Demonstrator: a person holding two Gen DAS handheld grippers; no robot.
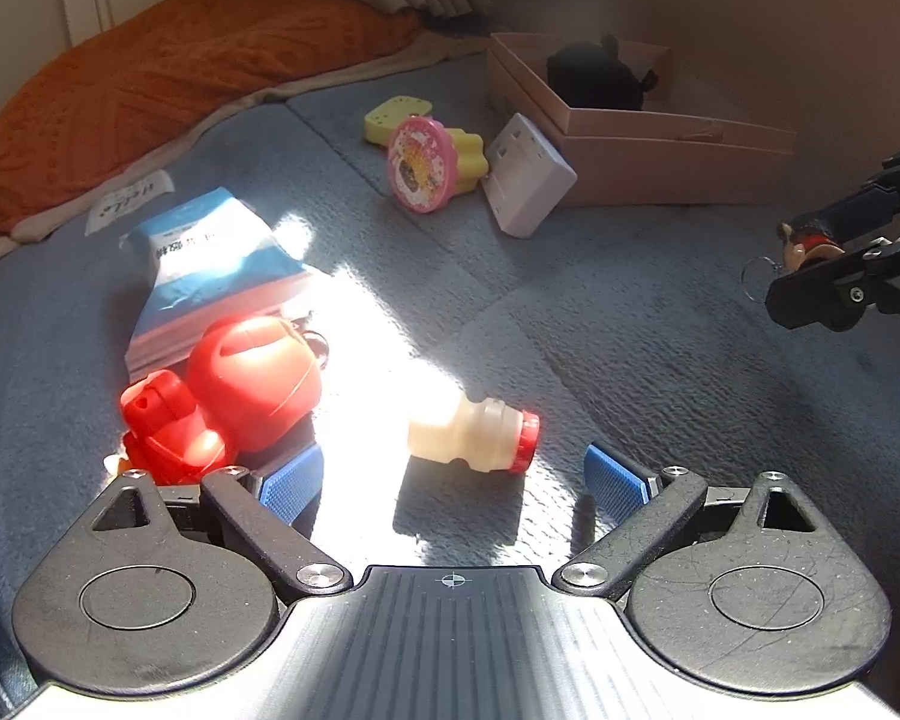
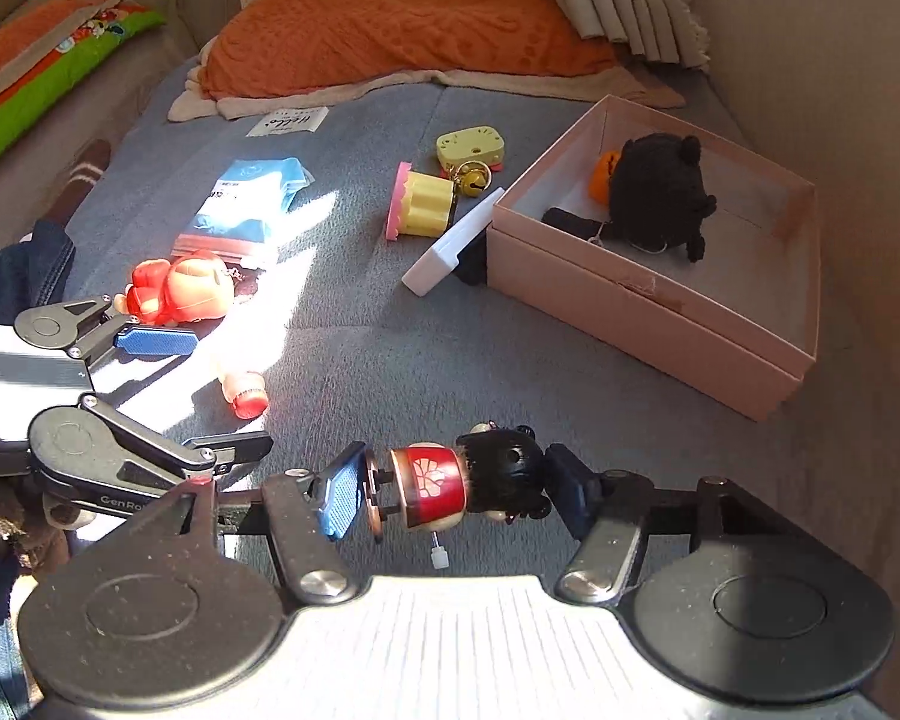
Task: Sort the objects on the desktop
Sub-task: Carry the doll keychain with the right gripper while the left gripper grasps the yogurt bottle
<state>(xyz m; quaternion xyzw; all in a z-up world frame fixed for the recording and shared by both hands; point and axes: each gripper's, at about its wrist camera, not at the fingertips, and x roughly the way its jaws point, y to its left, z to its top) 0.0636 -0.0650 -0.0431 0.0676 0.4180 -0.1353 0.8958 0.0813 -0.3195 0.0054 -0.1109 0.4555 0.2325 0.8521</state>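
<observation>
My right gripper [image 2: 456, 495] is shut on a small doll [image 2: 435, 489] with a red body and black hair, held sideways above the grey-blue cover. From the left wrist view, that gripper [image 1: 813, 255] hangs at the right edge with the doll [image 1: 807, 243] and its key ring between the fingers. My left gripper [image 1: 455, 480] stands open, low over the cover. A small pale bottle with a red cap [image 1: 468, 438] lies on its side just ahead of and between the blue pads, untouched. A pink cardboard box [image 2: 660, 324] holds a black plush toy [image 2: 654, 192].
A red toy figure [image 1: 240, 384] lies by my left fingertip, on a blue packet [image 1: 210, 258]. A pink-and-yellow toy [image 1: 426, 165], a yellow case [image 1: 396, 117] and a white square block [image 1: 528, 180] lie near the box. An orange blanket [image 2: 402, 18] lies behind.
</observation>
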